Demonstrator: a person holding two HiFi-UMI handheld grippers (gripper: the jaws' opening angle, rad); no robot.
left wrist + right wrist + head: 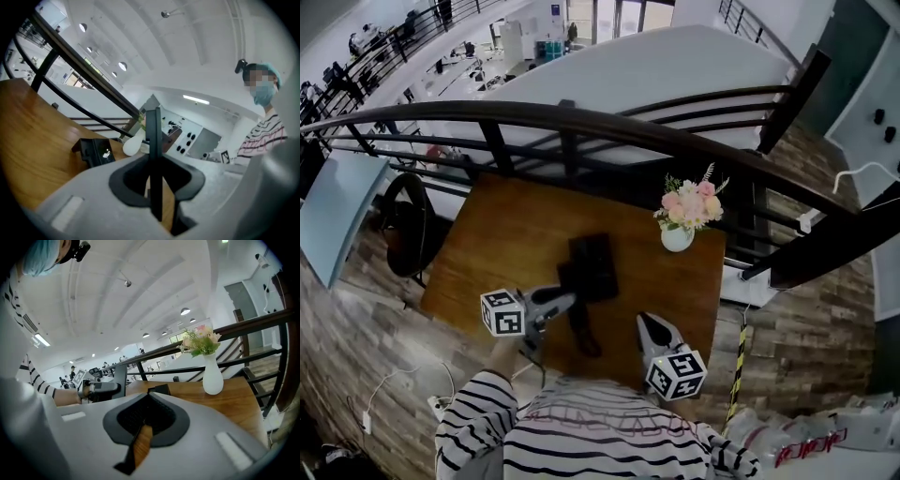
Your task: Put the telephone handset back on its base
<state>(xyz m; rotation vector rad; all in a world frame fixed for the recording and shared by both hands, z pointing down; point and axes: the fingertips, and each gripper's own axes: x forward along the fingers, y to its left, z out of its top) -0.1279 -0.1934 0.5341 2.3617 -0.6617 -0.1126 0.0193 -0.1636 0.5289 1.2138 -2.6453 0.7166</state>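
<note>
The handset (583, 333) is a dark bar clamped between the left tongs (569, 301). The left gripper view shows it edge-on as a thin black slab running straight up the middle of the jaws, which press on it from both sides. In the right gripper view it stands roughly upright in that grip, over the near left part of the table (506, 234). From the head view its far end sits at the tips of the left tongs and the rest runs back toward the person. Whether its near end touches the wood cannot be told. The base (592, 265) rests flat on the table just beyond the handset, close to its far end but not joined with it, and the handset is not seated on it. The right tongs (645, 322) are closed together with nothing between them. They are to the right of the handset and apart from it, near the table's front edge, pointing toward the base. A white vase (677, 238) of pink flowers stands on the table to the right of the base, near the far edge.
</note>
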